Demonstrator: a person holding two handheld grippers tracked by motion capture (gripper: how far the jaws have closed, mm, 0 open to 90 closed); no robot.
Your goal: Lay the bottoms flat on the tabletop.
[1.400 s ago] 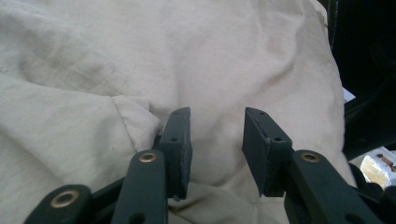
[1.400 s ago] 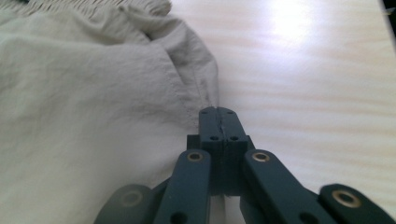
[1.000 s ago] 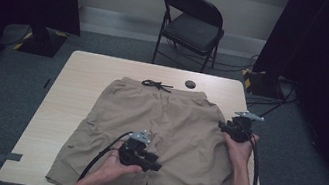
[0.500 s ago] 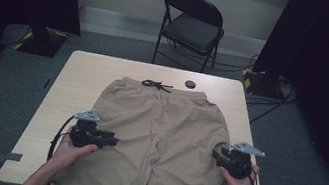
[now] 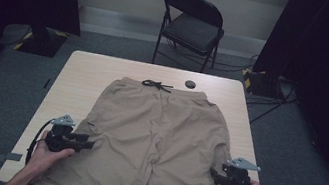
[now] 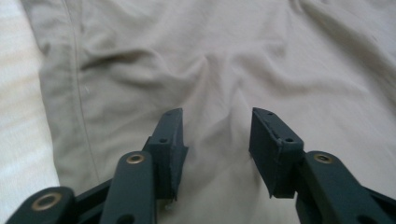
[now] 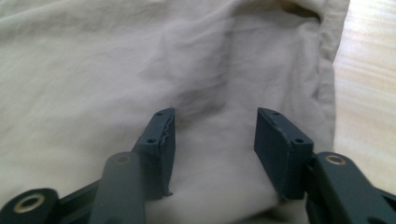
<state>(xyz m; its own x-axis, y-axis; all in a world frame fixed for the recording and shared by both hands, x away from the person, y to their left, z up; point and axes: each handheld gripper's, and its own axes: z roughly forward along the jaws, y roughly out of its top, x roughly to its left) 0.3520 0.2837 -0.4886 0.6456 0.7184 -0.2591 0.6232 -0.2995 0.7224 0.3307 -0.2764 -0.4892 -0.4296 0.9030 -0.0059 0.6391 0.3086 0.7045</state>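
1 pale wooden table (image 5: pixel 85 66), khaki shorts (image 5: pixel 160 137), folding chair (image 5: pixel 191 23), grey carpet (image 5: pixel 124 48)

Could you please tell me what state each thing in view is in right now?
Shorts: spread flat on the table, waistband at the far side.
Drawstring: tied.
Left gripper: open, over the left leg.
Right gripper: open, over the right leg near the hem.
Folding chair: unfolded, vacant.
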